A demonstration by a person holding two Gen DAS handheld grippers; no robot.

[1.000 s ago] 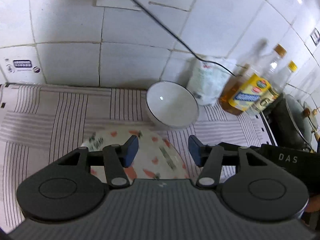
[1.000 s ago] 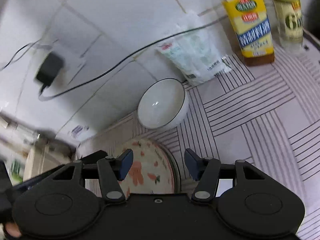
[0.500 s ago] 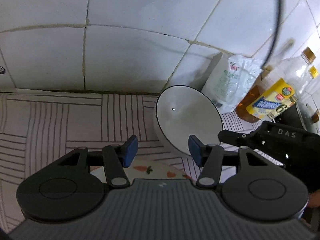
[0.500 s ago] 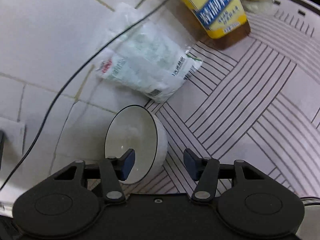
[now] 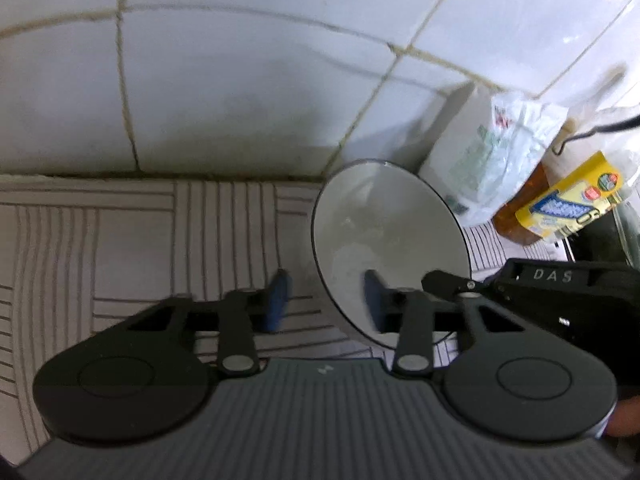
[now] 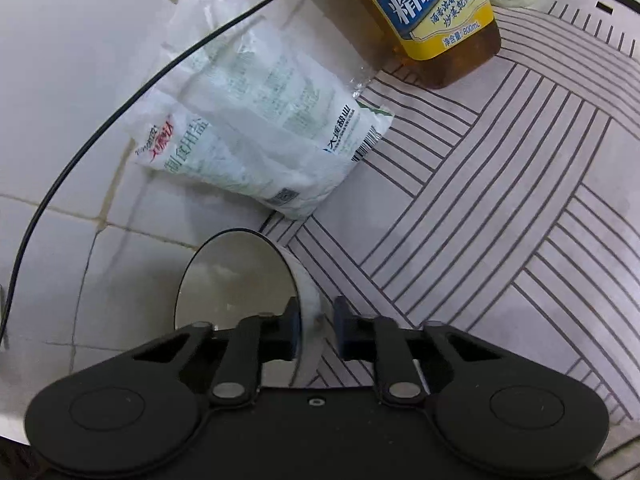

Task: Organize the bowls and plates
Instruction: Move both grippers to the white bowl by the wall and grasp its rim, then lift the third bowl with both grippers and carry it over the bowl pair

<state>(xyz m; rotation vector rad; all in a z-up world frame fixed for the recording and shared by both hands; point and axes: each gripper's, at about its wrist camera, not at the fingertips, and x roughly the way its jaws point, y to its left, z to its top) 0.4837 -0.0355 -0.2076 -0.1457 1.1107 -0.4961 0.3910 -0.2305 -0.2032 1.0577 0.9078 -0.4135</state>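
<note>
The white bowl [image 6: 236, 280] stands on the striped desk [image 6: 500, 208] near the tiled wall, just beside the salt bag [image 6: 256, 132]. Your right hand-held gripper [image 6: 316, 330] is clamped on its rim wall. Your left hand-held gripper [image 5: 324, 300] is closing with the opposite rim between its jaws; the pads do not press yet.

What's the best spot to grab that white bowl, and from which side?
The thin rim, from above, one finger inside and one outside. The white bowl is wide, round and smooth, so the wall is the only part narrow enough. The right gripper pinches the rim on the side away from the wall tiles. The left gripper straddles the opposite rim, its fingers closing.
</note>
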